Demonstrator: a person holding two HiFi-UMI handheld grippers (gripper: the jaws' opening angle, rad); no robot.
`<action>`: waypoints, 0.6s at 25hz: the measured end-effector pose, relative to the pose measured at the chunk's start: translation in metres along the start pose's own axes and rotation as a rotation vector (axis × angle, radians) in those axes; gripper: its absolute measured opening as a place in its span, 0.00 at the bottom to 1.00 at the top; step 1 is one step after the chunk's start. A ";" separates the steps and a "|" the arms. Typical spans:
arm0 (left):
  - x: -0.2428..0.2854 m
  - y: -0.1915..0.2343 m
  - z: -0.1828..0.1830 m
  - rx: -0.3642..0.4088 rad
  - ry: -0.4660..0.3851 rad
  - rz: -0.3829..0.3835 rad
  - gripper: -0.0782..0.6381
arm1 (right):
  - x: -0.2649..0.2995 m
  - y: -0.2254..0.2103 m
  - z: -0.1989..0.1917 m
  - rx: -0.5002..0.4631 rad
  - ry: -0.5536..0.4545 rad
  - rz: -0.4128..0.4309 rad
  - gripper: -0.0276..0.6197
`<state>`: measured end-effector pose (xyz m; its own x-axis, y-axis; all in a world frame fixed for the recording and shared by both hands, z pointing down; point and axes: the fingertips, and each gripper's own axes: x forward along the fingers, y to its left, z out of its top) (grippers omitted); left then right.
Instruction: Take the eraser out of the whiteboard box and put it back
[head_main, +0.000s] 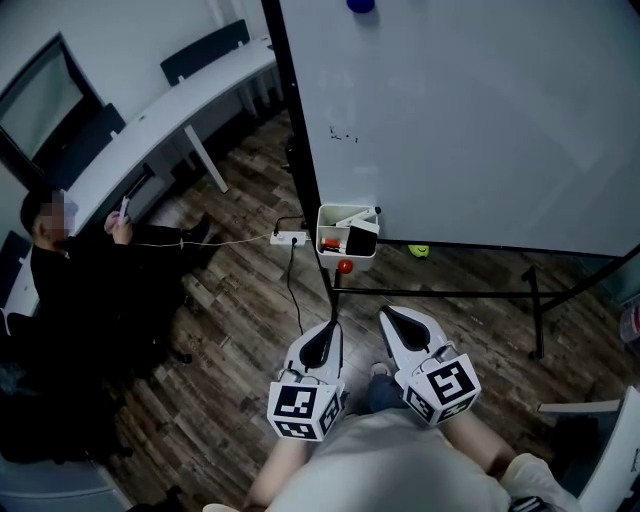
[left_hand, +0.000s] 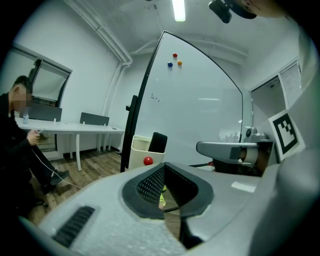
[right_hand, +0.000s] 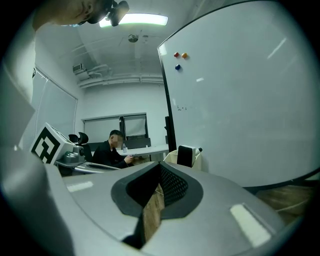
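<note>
Stands facing a whiteboard on a black frame, with left tongs and right tongs held low and side by side, both clenched on nothing, only the wood floor showing past the jaws. Finds the eraser, dark and upright, inside the whiteboard box, a white bin at the board's lower left corner, well apart from both tongs. Meets, on the way there, the frame's black foot bar crossing the floor between tongs and board, plus a black cable trailing from a white power strip just left of the box. Takes in a red ball at the box's bottom edge, a yellow-green thing on the floor under the board, and a seated person at the left beside a long white worktop. Reads no words: faint dark marks on the board too small to make out, and only black-and-white square patterns on the left cube and right cube.
</note>
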<state>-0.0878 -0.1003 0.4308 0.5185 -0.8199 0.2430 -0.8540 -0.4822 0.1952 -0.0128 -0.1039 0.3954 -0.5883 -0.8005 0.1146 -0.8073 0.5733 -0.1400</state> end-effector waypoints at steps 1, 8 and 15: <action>0.005 0.001 0.002 0.000 -0.002 0.004 0.12 | 0.004 -0.005 0.001 -0.002 0.000 0.005 0.05; 0.029 0.008 0.011 -0.003 -0.009 0.038 0.12 | 0.024 -0.026 0.009 -0.004 -0.004 0.034 0.05; 0.044 0.013 0.021 -0.015 -0.030 0.080 0.12 | 0.041 -0.043 0.015 -0.029 0.001 0.066 0.05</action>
<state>-0.0769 -0.1494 0.4238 0.4468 -0.8646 0.2296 -0.8918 -0.4102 0.1910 -0.0011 -0.1640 0.3917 -0.6405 -0.7605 0.1072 -0.7676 0.6298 -0.1188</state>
